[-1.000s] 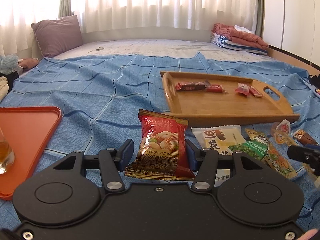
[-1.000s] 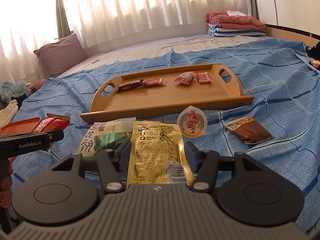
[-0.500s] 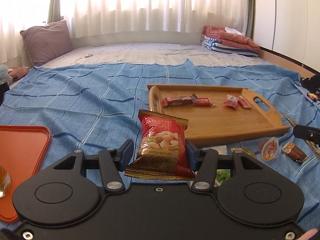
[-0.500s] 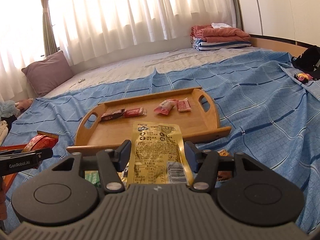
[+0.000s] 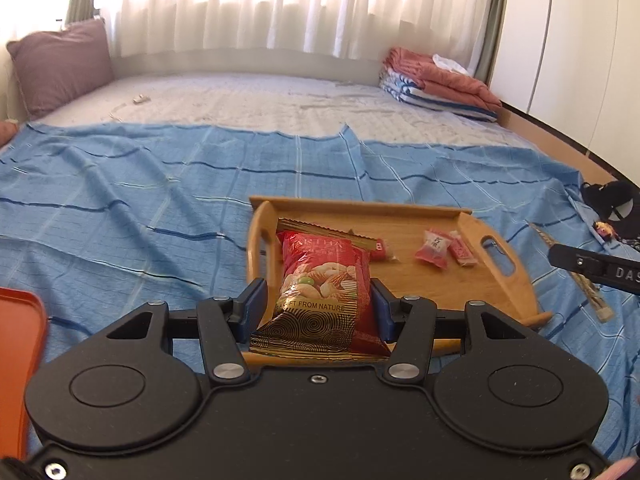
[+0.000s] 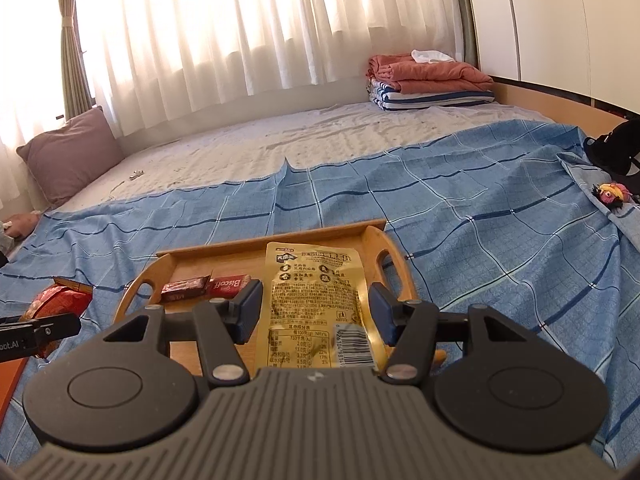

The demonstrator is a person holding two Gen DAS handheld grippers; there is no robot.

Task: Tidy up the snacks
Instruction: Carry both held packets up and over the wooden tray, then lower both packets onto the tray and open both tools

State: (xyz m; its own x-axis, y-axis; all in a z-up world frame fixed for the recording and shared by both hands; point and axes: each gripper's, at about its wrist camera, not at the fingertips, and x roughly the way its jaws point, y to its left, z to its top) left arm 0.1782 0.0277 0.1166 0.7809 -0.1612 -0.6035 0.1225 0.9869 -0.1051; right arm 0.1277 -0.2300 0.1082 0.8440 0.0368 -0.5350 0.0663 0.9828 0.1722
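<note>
My left gripper (image 5: pixel 316 308) is shut on a red nut packet (image 5: pixel 320 292), held above the near left end of the wooden tray (image 5: pixel 516 300). Several small red wrapped sweets (image 5: pixel 434 246) lie on the tray. My right gripper (image 6: pixel 314 312) is shut on a yellow snack pouch (image 6: pixel 316 304), which hangs over the right half of the same tray (image 6: pixel 396 272). Two red bars (image 6: pixel 206 286) lie on its left half. The other gripper's finger shows at the right edge of the left wrist view (image 5: pixel 592 270), and at the left edge of the right wrist view (image 6: pixel 40 328).
A blue checked cloth (image 5: pixel 120 208) covers the bed. An orange tray (image 5: pixel 18 352) lies at the left. Folded bedding (image 6: pixel 428 80) and a mauve pillow (image 5: pixel 60 64) sit at the back. A long stick snack (image 5: pixel 572 272) lies right of the wooden tray. A dark bag (image 6: pixel 612 148) is far right.
Both grippers have risen and moved forward with their packets, from above the loose snacks on the cloth to over the wooden tray. The loose snacks have dropped out of view.
</note>
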